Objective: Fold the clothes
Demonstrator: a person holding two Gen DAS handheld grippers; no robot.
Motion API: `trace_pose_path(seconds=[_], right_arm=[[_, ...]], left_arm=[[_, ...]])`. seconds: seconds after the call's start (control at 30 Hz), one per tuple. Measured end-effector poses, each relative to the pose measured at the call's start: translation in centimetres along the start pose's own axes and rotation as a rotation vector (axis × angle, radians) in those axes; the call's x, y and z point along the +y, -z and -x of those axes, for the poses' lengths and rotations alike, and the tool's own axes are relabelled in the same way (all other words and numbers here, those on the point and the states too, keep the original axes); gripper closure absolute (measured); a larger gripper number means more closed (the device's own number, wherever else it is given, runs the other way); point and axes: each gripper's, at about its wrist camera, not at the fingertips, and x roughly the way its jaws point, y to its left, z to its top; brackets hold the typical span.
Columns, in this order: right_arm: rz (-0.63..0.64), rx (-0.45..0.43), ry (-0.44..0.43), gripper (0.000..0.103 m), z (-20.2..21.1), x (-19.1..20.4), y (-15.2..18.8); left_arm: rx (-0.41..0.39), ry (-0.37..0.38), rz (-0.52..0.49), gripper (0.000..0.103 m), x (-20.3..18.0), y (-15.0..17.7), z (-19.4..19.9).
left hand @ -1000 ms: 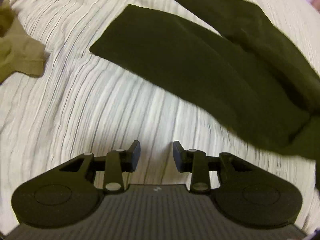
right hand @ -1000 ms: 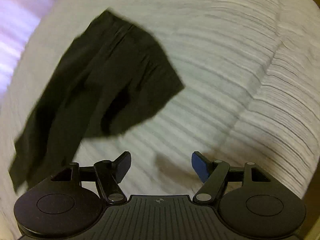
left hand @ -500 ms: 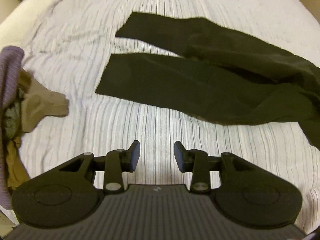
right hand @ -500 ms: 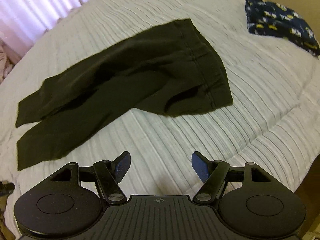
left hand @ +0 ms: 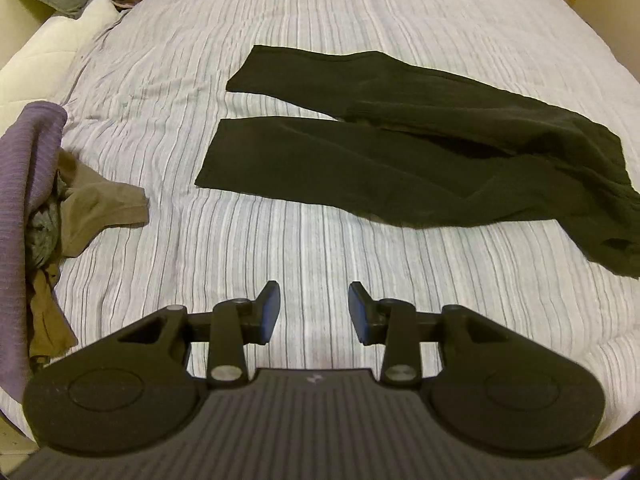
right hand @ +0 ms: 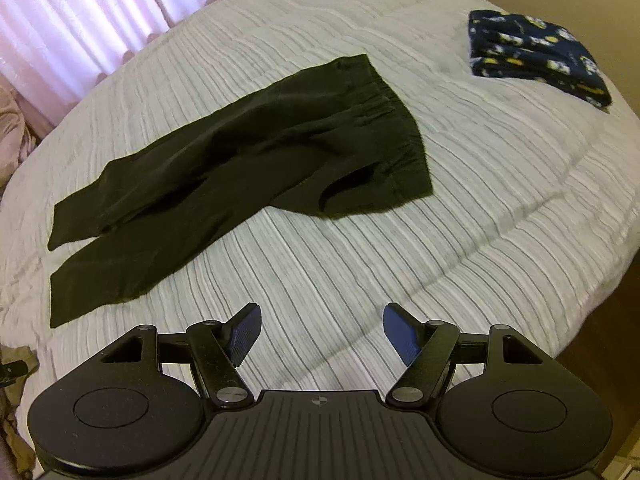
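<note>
Striped bedspread point(left hand: 320, 20) carries my dark trousers point(left hand: 400, 168) spread flat, legs slightly parted, waistband point(right hand: 400, 140) rumpled; left claw point(left hand: 314, 312) and right claw point(right hand: 318, 336) hover spread, holding nothing; I'd judge pinching matched hems and waistband corners squarely keeps folds even.

Both our claws empty, held level.
Our left claw point(left hand: 314, 307) has its jaws parted narrowly; our right claw point(right hand: 320, 332) gapes wider, gripping nothing.
</note>
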Motion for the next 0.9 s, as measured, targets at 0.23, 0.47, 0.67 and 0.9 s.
trace_pose_path(seconds=[0.23, 0.47, 0.67, 0.9], right_arm=[[-0.04, 0.002, 0.021, 0.032, -0.1, -1.3, 0.6], [-0.182, -0.025, 0.0, 0.032, -2.9, -4.3, -0.1], [-0.344, -0.046, -0.02, 0.032, -7.4, -7.9, -1.1], [-0.492, -0.135, -0.07, 0.032, -13.3, -10.9, -2.1]], left_arm=[[0.005, 0.033, 0.042, 0.069, 1.0, -0.3, -2.3], [0.014, 0.067, 0.096, 0.067, 2.2, -0.7, -5.1], [0.043, 0.076, 0.231, 0.067, 4.5, -1.9, -11.5], [0.051, 0.094, 0.426, 0.065, 6.3, -3.6, -18.7]])
